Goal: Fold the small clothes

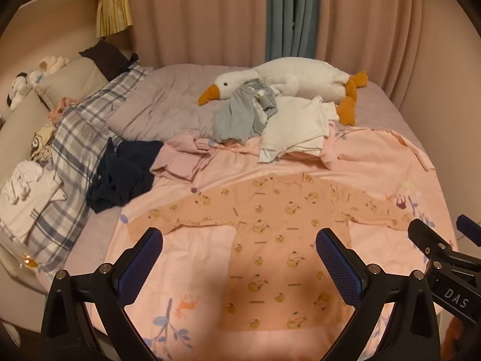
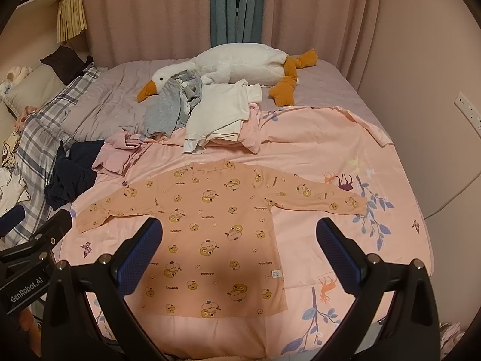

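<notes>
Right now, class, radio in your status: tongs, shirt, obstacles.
Left tongs open, empty. Right tongs open, empty. Orange shirt flat, sleeves spread, unfolded. Clothes pile beyond collar, clear of it.

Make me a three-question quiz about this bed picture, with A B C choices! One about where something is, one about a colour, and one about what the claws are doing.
1. Where is the white top?
A. In front of the goose toy, on the pile
B. Under the pillow
C. Inside a claw

2. What colour is the goose toy's beak?
A. Blue
B. Orange
C. Green

3. How is the bear-print shirt lying?
A. Rolled into a ball
B. Folded in half
C. Spread flat with both sleeves out

Answers:
1 A, it lies on the clothes just in front of the goose.
2 B, the beak is orange, like its feet.
3 C, the shirt is flat on the pink sheet, and the left claw and right claw are both open above it, holding nothing.
</notes>
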Demonstrator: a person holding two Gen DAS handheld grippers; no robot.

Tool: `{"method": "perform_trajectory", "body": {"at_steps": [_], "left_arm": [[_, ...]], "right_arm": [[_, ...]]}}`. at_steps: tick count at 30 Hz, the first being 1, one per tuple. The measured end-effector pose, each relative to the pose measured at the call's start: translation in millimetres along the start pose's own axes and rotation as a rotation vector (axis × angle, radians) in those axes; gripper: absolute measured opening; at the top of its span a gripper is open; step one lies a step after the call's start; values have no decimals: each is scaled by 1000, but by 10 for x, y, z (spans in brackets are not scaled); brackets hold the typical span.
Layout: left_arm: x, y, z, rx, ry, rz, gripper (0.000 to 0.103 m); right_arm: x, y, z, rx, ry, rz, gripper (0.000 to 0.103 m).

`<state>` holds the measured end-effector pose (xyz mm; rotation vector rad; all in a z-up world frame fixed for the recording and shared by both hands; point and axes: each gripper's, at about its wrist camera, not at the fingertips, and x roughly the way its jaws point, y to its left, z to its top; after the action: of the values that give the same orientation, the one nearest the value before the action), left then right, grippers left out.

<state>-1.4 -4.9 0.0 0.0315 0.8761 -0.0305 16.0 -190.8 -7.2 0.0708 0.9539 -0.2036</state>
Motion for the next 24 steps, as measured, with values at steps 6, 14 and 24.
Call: {"method": "perform_trajectory", "body": {"at_steps": [6, 14, 24], "left_arm": [[-11, 21, -6, -2, 4, -2, 102], [-7, 34, -3, 6, 11, -9, 102], [1, 6, -10, 6, 11, -10, 102]], "right_arm": [[10, -7, -21, 2, 4, -1, 103], [19, 1, -35, 4, 5, -4, 103], [23, -6, -70, -1, 12, -10, 103]]}}
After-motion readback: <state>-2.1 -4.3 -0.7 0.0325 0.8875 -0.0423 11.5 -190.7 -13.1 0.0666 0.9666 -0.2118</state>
